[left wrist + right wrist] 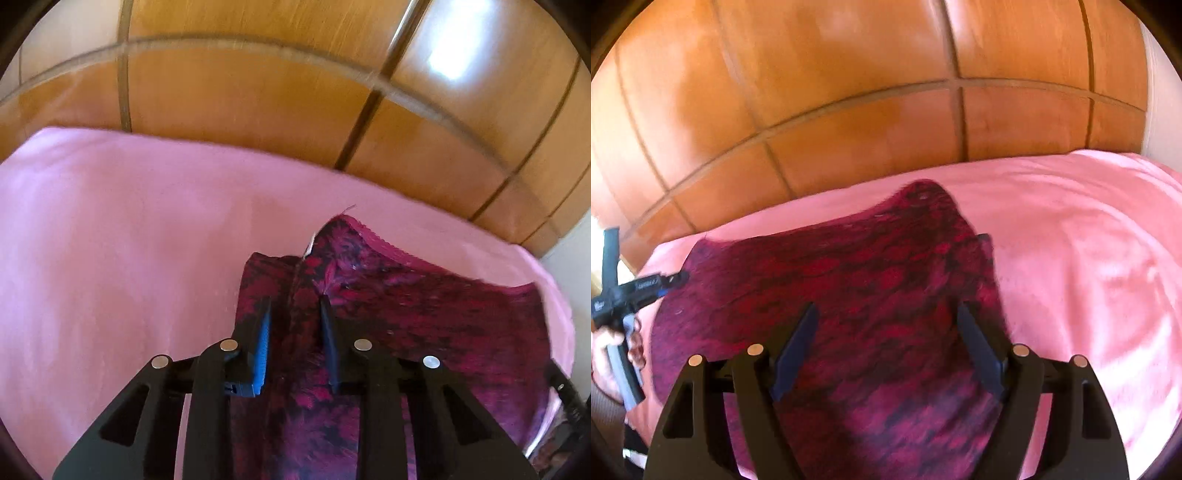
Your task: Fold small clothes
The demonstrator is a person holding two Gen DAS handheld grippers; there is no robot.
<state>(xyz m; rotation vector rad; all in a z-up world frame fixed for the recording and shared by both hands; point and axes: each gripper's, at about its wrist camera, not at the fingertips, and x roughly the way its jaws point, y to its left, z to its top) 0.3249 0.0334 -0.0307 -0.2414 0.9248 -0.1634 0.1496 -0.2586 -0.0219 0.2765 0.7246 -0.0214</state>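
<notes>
My left gripper sat w/ jaws apart, a narrow gap, over the magenta-and-black garment; couldn't tell if any cloth was caught btwn them. My right gripper was wide apart above the same garment. Garment lay spread on the pink sheet, near its far edge, wooden panelling behind. Frames were blurry.
</notes>
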